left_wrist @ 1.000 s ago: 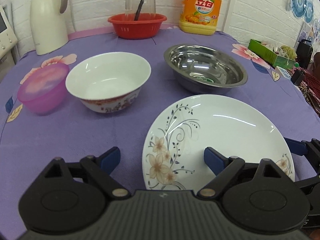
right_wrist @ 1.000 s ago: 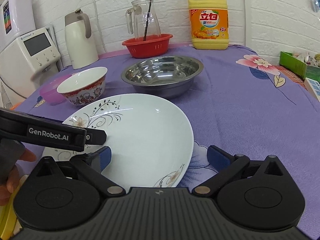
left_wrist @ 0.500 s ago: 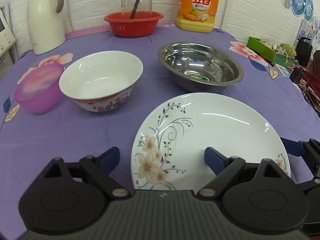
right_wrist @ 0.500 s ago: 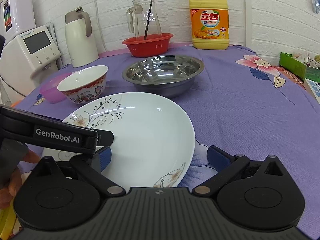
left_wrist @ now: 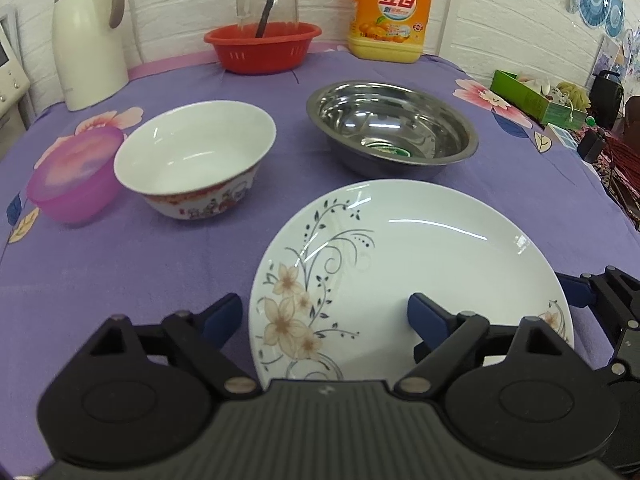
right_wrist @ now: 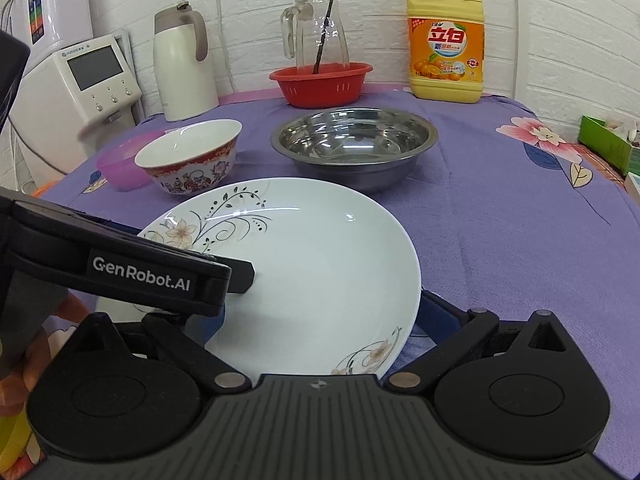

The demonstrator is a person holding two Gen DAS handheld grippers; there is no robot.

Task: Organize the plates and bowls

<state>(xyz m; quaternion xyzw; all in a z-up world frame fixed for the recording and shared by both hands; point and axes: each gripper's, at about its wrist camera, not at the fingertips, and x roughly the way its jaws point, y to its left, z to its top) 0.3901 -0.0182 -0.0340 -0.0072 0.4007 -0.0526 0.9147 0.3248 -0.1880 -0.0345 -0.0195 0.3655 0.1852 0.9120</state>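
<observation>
Left wrist view: the left gripper [left_wrist: 322, 314] is spread wide over the near left rim of the white floral ceramic plate [left_wrist: 420, 256], apparently readying a rim grip. Farther off stand the white ceramic bowl [left_wrist: 196, 152] and steel basin [left_wrist: 392, 128].

Right wrist view: the right gripper [right_wrist: 320, 316], also spread, straddles the plate's near right rim.

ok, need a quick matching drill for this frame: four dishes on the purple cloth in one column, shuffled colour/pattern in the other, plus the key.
Things:
1. wide flat plate
2. deep ceramic bowl
3. shallow metal basin
4. small plastic bowl

Descriptions:
A. translucent pink
B. shiny steel, unpainted
C. white with a beige flower and dark vine print
D. white inside, red figured band outside

Pairs: 1-C, 2-D, 3-B, 4-A
</observation>
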